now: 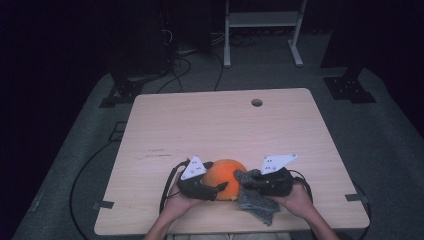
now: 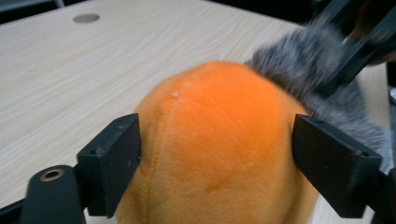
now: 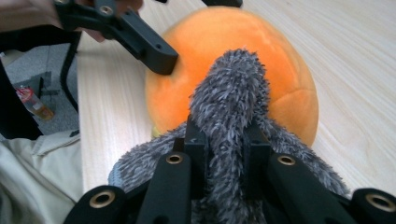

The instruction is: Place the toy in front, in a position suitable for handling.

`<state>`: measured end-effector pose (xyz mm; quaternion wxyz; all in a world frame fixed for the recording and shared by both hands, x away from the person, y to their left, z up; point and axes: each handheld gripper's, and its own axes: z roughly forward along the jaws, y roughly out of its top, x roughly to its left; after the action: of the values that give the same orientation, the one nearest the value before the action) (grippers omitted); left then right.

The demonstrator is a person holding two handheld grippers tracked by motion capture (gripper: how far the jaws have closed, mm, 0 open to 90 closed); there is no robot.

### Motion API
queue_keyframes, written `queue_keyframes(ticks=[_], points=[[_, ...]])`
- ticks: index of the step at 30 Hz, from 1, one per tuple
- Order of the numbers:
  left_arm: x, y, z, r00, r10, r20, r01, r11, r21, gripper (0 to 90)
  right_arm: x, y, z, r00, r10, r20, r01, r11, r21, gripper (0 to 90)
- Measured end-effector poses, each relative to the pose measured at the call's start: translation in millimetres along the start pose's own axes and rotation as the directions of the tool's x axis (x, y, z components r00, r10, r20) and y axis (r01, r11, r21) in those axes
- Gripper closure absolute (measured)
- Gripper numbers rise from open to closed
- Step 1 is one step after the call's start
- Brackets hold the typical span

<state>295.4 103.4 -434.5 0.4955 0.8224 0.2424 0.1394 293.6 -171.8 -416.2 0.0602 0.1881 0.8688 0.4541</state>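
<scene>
An orange plush ball rests near the table's front edge. My left gripper reaches it from the left. In the left gripper view its two pads sit against either side of the plush, gripper shut on it. My right gripper comes from the right, shut on a fold of grey fuzzy cloth. In the right gripper view the cloth stands up between the closed jaws of that gripper and lies against the plush. The cloth's lower end drapes toward the table edge.
The wooden table has a round cable hole at the back. Behind it are black cables and a white metal frame on the grey floor. A small bottle lies on the floor to the person's left.
</scene>
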Motion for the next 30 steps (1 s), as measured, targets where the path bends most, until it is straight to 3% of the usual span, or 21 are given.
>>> queue_keyframes(ticks=[3,4,7,10,15,18,22,25,27,30], points=[[0.0,-5.3,-1.2,0.9997,0.024,0.009,-0.024,0.9997,0.006,27.1,-0.7,6.8,-3.7,0.9996,0.015,0.023,-0.014,0.998,-0.056,76.2],[1.2,-7.4,-3.2,0.9997,0.020,0.015,-0.021,0.9998,0.006,27.8,-2.0,7.2,-2.2,0.9989,0.017,0.044,-0.015,0.999,-0.052,76.2],[3.3,-9.5,-5.2,0.9990,0.030,0.034,-0.031,0.9994,0.013,28.7,-7.7,-0.7,5.9,0.9984,0.035,0.044,-0.035,0.999,-0.007,76.4],[1.9,-9.1,-4.7,0.9987,0.035,0.037,-0.035,0.9993,0.011,28.8,-9.2,-8.1,2.4,0.9967,0.036,0.073,-0.038,0.999,0.026,76.6],[-0.2,-6.9,-2.3,0.9988,0.030,0.038,-0.030,0.9995,0.012,29.2,-8.2,2.3,-1.0,0.9975,0.045,0.054,-0.042,0.998,-0.049,76.6],[-0.3,-8.6,-4.3,0.9985,0.039,0.039,-0.039,0.9991,0.016,30.0,-11.2,-1.3,3.3,0.9969,0.054,0.058,-0.051,0.998,-0.043,76.5],[-4.1,-7.0,-3.5,0.9973,0.063,0.038,-0.063,0.9979,0.014,29.9,-16.3,-14.5,1.5,0.9947,0.077,0.068,-0.077,0.997,0.006,76.5],[-4.5,-5.3,-4.5,0.9968,0.067,0.045,-0.067,0.9976,0.013,28.7,-13.5,-6.1,-4.5,0.9950,0.084,0.055,-0.080,0.995,-0.061,76.5],[0.8,-2.9,-7.0,0.9980,0.038,0.050,-0.038,0.9992,0.005,22.2,-9.3,0.5,-2.3,0.9966,0.068,0.048,-0.064,0.995,-0.080,76.5],[13.0,-2.5,-7.5,0.9967,-0.060,0.054,0.059,0.9982,0.006,11.0,-6.4,-4.0,5.8,0.9985,0.043,0.035,-0.041,0.998,-0.052,76.5]])
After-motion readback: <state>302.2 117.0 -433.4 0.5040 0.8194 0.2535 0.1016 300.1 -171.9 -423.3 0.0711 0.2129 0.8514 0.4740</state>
